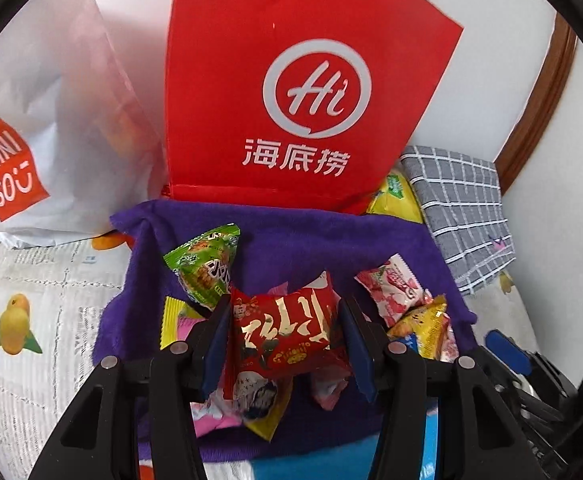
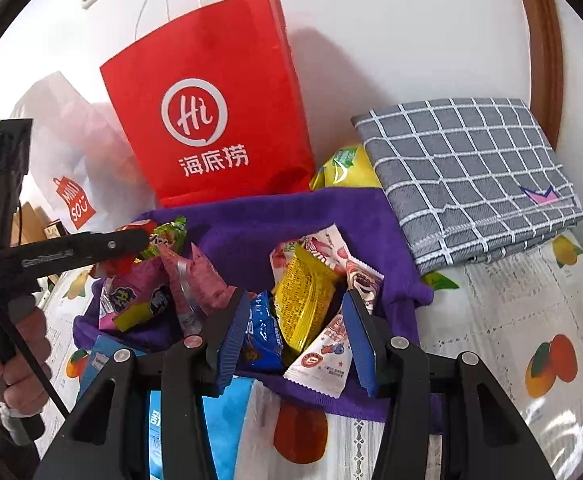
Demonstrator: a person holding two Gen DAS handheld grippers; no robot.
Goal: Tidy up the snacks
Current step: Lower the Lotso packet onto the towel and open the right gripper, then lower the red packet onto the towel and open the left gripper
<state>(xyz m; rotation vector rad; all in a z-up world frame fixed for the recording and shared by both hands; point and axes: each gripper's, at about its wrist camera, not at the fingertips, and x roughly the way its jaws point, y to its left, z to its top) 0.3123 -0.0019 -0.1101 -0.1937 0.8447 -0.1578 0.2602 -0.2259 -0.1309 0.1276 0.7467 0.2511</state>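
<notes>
My left gripper [image 1: 286, 308] is shut on a red snack packet [image 1: 287, 332] with gold writing, lifted a little above a purple cloth [image 1: 291, 240] strewn with wrapped snacks. A green packet [image 1: 207, 268] lies behind it on the left, with a pink-white packet [image 1: 391, 288] and a yellow one [image 1: 423, 320] on the right. My right gripper [image 2: 295, 300] stands open over the same cloth [image 2: 251, 220]. A yellow packet [image 2: 303, 300], a blue packet [image 2: 261, 336] and a white berry packet [image 2: 323, 364] lie loose between its pads.
A red paper bag [image 2: 211, 120] stands against the wall behind the cloth, with a white shopping bag [image 1: 51, 120] to its left. A folded grey checked cloth [image 2: 471, 168] lies right, beside a yellow pouch [image 2: 347, 168]. A blue box [image 2: 219, 412] sits in front. A hand [image 2: 23, 360] shows at left.
</notes>
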